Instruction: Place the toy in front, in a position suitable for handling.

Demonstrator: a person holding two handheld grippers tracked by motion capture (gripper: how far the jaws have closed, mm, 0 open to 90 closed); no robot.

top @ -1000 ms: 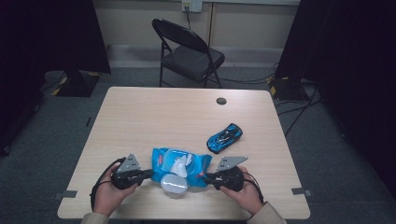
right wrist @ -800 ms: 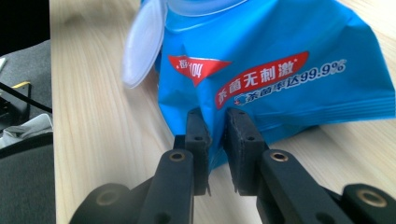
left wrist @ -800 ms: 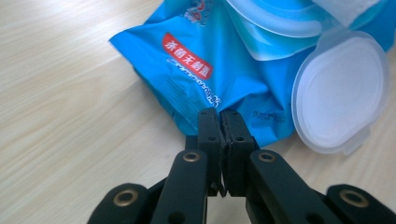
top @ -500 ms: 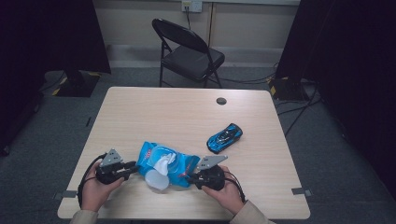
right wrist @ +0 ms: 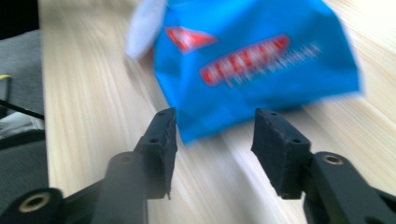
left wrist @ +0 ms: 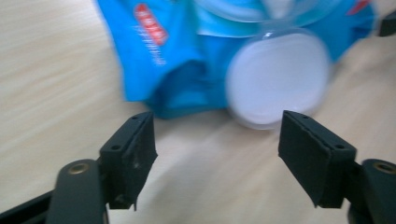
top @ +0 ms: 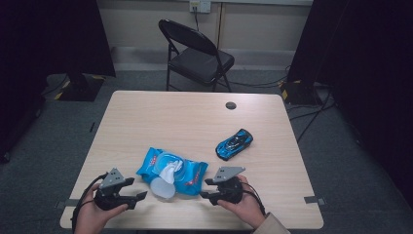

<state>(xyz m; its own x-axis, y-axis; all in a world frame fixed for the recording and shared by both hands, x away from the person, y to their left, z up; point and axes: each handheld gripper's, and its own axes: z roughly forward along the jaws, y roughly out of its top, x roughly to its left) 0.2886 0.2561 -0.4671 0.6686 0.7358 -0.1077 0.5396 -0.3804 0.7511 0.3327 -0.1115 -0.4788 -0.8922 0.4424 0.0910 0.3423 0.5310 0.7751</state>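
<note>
The blue wet-wipes pack is lying flat on the tabletop with its round white lid flipped open and a wipe poking up, likely so a sheet can be pulled. The left claw is sitting just left of the pack, its jaws having just been opening, nothing between them. The right claw, just right of the pack, is likewise standing open and empty, apparently releasing it. A blue toy car is resting beyond the pack

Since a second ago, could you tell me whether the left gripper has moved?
Yes. In the high view the left gripper has drawn back leftward from the wipes pack toward the table's near-left corner, its jaws just opened and empty.
</note>
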